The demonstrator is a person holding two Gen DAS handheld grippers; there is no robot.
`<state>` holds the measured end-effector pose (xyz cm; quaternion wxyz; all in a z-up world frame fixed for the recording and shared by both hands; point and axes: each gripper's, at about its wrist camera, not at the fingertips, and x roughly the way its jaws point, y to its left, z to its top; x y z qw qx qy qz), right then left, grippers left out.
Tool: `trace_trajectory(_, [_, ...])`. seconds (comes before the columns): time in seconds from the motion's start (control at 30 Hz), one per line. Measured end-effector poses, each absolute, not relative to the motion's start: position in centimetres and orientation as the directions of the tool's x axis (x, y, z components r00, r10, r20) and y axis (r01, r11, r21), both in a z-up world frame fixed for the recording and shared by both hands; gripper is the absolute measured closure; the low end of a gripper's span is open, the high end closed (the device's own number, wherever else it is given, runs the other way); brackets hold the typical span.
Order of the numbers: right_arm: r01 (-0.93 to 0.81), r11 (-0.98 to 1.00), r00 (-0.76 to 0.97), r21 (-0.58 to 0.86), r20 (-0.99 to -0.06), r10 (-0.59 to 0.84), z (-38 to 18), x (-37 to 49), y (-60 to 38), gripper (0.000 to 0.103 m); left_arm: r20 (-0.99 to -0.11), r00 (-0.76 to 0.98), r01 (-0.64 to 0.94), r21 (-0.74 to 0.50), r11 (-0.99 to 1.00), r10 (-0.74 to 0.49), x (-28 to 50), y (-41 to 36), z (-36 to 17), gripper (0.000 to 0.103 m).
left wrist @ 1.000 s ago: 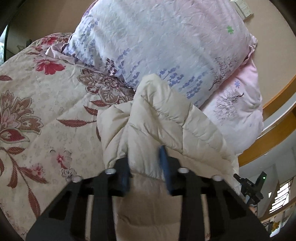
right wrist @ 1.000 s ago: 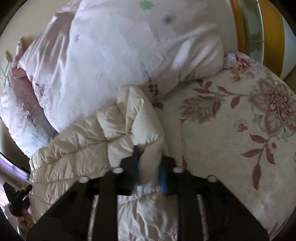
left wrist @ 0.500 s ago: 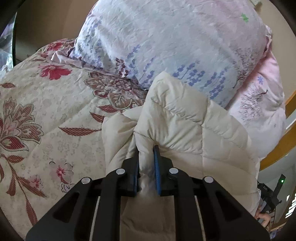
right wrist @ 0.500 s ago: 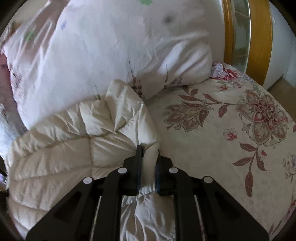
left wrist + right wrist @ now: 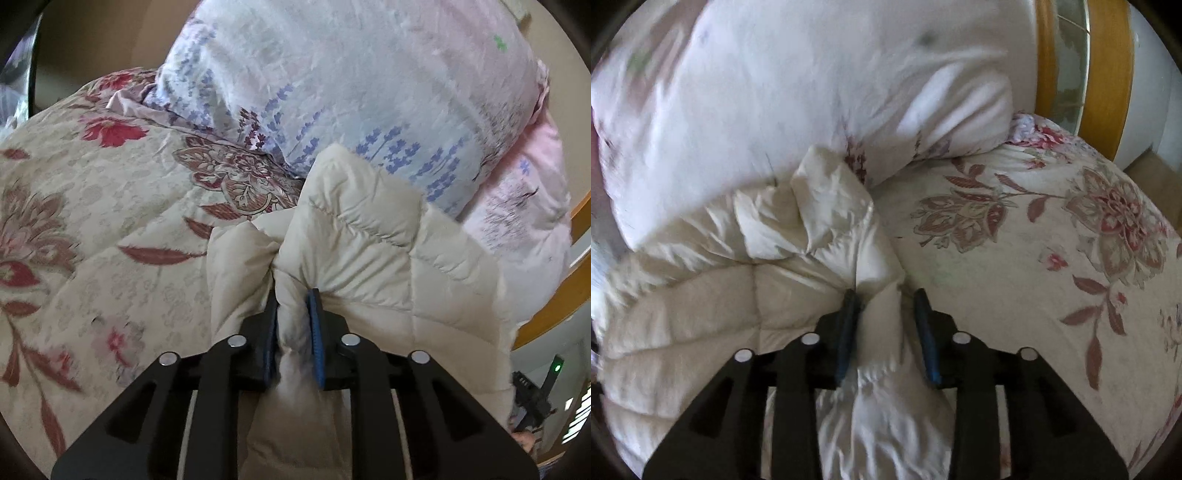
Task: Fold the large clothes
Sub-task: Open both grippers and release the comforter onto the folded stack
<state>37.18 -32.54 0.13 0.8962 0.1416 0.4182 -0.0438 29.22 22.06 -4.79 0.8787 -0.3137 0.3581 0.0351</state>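
The left gripper [image 5: 293,295] points forward and slightly down over the bed, its two blue-padded fingers [image 5: 314,317] drawn close together and pinching a ridge of the cream quilted jacket [image 5: 369,240]. The cloth bunches into a narrow fold between the pads and puffs out on both sides. The right gripper [image 5: 886,295] reaches in from the other side of the same jacket [image 5: 720,314]; its jaws stand apart, with a fold of the jacket's edge lying between them, touching the left pad [image 5: 847,325] but clear of the right one. The jacket lies on the flowered bedspread [image 5: 92,221], its far end pushed up against a big pale pillow [image 5: 351,81] with purple sprigs. A wooden bed frame [image 5: 1108,74] stands behind the pillow in the right wrist view. The near part of the jacket is hidden under both gripper bodies, and its full outline is cut off at the picture edges. The right wrist view is blurred, so the pillow's print there is hard to make out.
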Motion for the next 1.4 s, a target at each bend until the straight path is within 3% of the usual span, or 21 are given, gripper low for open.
trace_trajectory(0.13, [0.141,0.946,0.708,0.292,-0.697,0.11,2.9,33.6,-33.2,0.069,-0.598,0.785,-0.24,-0.532,0.812,-0.16,26.0,21.9,-2.6,0.081])
trace_trajectory(0.27, [0.029,0.951,0.723,0.309,-0.664,0.194,4.7,30.9,-31.7,0.069,-0.555,0.822,-0.182,-0.469,0.864,-0.128,23.6,20.3,-0.4,0.071])
trace_trajectory(0.4, [-0.028,0.959,0.68,0.28,-0.698,0.224,3.7,30.6,-29.7,0.069,-0.593,0.79,-0.158,-0.443,0.883,-0.156,23.8,18.4,-1.0,0.068])
trace_trajectory(0.57, [0.019,0.964,0.6,0.266,-0.774,0.201,0.6,32.2,-29.1,0.068,-0.637,0.753,-0.194,-0.454,0.869,-0.165,24.7,18.5,-3.4,0.068])
trace_trajectory(0.73, [0.055,0.944,0.575,0.326,-0.783,0.237,-0.6,33.0,-29.8,0.067,-0.643,0.743,-0.215,-0.49,0.845,-0.184,24.9,18.7,-4.3,0.068])
trace_trajectory(0.8, [0.064,0.922,0.577,0.383,-0.768,0.279,-0.1,32.4,-30.5,0.051,-0.628,0.75,-0.208,-0.522,0.827,-0.207,23.9,18.9,-3.9,0.068])
trace_trajectory(0.83, [0.062,0.9,0.59,0.431,-0.744,0.315,0.4,31.7,-31.1,0.036,-0.617,0.755,-0.201,-0.539,0.818,-0.221,23.4,19.0,-3.7,0.068])
trace_trajectory(0.87, [0.068,0.887,0.61,0.457,-0.722,0.325,1.1,30.6,-31.6,0.028,-0.606,0.761,-0.192,-0.554,0.81,-0.234,22.7,19.2,-3.5,0.068])
trace_trajectory(0.93, [0.081,0.875,0.643,0.478,-0.695,0.32,2.3,28.7,-32.4,0.024,-0.573,0.776,-0.166,-0.588,0.791,-0.264,20.6,19.5,-2.8,0.065])
trace_trajectory(1.0, [0.104,0.853,0.665,0.511,-0.673,0.323,3.0,26.8,-33.5,0.019,-0.546,0.787,-0.141,-0.614,0.776,-0.288,18.6,19.5,-2.3,0.051])
trace_trajectory(1.07, [0.159,0.817,0.679,0.555,-0.662,0.318,2.8,24.9,-35.0,0.017,-0.528,0.795,-0.119,-0.619,0.777,-0.299,16.7,19.1,-2.0,0.045])
trace_trajectory(1.17, [0.268,0.759,0.667,0.593,-0.683,0.297,1.5,23.2,-37.0,0.017,-0.565,0.78,-0.128,-0.564,0.816,-0.268,14.7,17.8,-1.8,0.036])
trace_trajectory(1.4, [0.369,0.656,0.611,0.658,-0.704,0.363,-1.7,22.4,-38.0,0.017,-0.664,0.699,-0.233,-0.561,0.795,-0.264,13.9,16.1,-4.1,0.035])
